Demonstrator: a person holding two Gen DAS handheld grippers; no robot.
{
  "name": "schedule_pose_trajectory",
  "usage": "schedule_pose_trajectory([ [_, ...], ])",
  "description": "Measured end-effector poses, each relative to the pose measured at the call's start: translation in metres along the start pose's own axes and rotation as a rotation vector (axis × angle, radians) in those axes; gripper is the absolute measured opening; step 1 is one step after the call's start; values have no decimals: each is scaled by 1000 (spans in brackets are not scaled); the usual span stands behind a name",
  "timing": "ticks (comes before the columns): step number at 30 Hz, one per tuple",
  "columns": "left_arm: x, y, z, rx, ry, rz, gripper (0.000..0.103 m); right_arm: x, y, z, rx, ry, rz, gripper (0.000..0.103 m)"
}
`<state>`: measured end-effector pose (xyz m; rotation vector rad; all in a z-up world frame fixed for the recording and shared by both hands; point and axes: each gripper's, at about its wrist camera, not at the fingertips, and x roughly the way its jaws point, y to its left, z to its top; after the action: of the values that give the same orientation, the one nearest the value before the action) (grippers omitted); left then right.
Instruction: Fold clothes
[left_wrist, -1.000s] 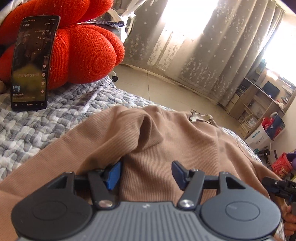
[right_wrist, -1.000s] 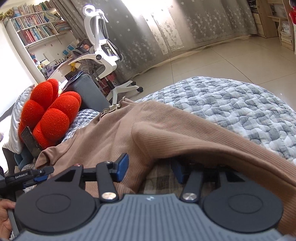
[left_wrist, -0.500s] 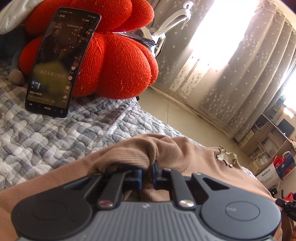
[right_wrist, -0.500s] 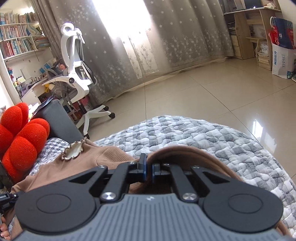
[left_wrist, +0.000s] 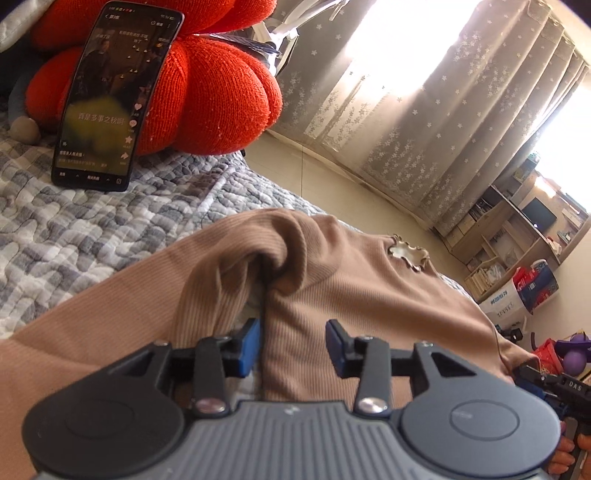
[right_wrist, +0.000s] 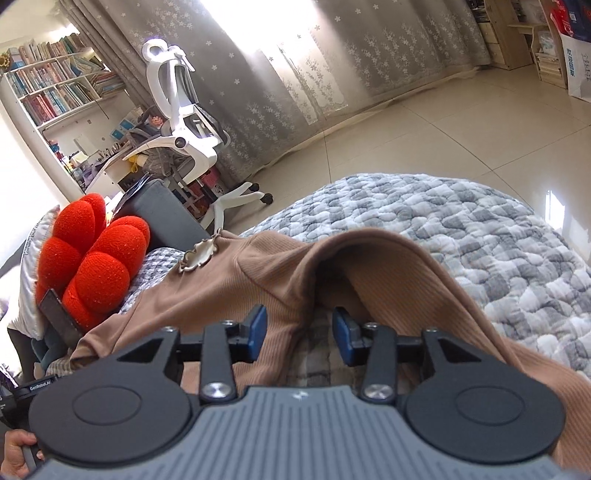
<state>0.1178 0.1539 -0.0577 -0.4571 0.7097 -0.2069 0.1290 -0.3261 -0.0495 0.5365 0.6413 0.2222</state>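
Observation:
A tan ribbed top (left_wrist: 369, 295) lies spread on the quilted bed, with a pale scalloped ornament (left_wrist: 406, 254) at its neck. My left gripper (left_wrist: 293, 345) sits low over the top's near part; its jaws are opening, and a raised fold of the fabric stands between the blue pads (left_wrist: 248, 345) without being pinched. In the right wrist view the same top (right_wrist: 280, 280) humps into a ridge. My right gripper (right_wrist: 300, 334) is opening too, with a fabric fold and a checked under-layer loose between its pads (right_wrist: 343, 336).
A grey-and-white quilt (left_wrist: 92, 236) covers the bed (right_wrist: 498, 236). A red knitted cushion (left_wrist: 207, 99) props up a lit phone (left_wrist: 110, 96) at the far left. Beyond the bed's edge are a tiled floor (right_wrist: 424, 140), a white office chair (right_wrist: 181, 122) and curtains.
Both grippers stood open, then shut on folds of the top and pushed them forward; now both have opened again and drawn back, leaving raised folds.

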Motion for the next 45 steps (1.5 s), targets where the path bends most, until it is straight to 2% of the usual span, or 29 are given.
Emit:
schedule_pose_trajectory([
  [17, -69, 29, -57, -65, 84, -109, 40, -60, 1, -57, 55, 143, 155, 39],
  [23, -96, 43, -81, -129, 91, -162, 39, -87, 4, -81, 69, 176, 199, 39],
  [33, -134, 51, -118, -148, 120, -222, 38, -120, 8, -116, 57, 211, 256, 39],
  [36, -140, 52, -127, -159, 147, -244, 35, -126, 9, -126, 56, 210, 270, 36],
  [37, -142, 53, -131, -163, 156, -251, 30, -127, 10, -129, 55, 212, 269, 30],
  [38, -143, 53, -133, -160, 163, -246, 16, -128, 10, -132, 55, 212, 268, 24],
  [39, -144, 52, -136, -152, 168, -234, 9, -129, 10, -133, 56, 209, 266, 15],
  [40, -144, 53, -138, -159, 165, -231, 8, -130, 10, -133, 57, 207, 264, 11],
  [42, -148, 54, -141, -187, 154, -241, 7, -133, 10, -134, 63, 196, 267, 10],
  [45, -159, 51, -145, -197, 128, -264, 7, -149, 8, -128, 96, 145, 315, 10],
])
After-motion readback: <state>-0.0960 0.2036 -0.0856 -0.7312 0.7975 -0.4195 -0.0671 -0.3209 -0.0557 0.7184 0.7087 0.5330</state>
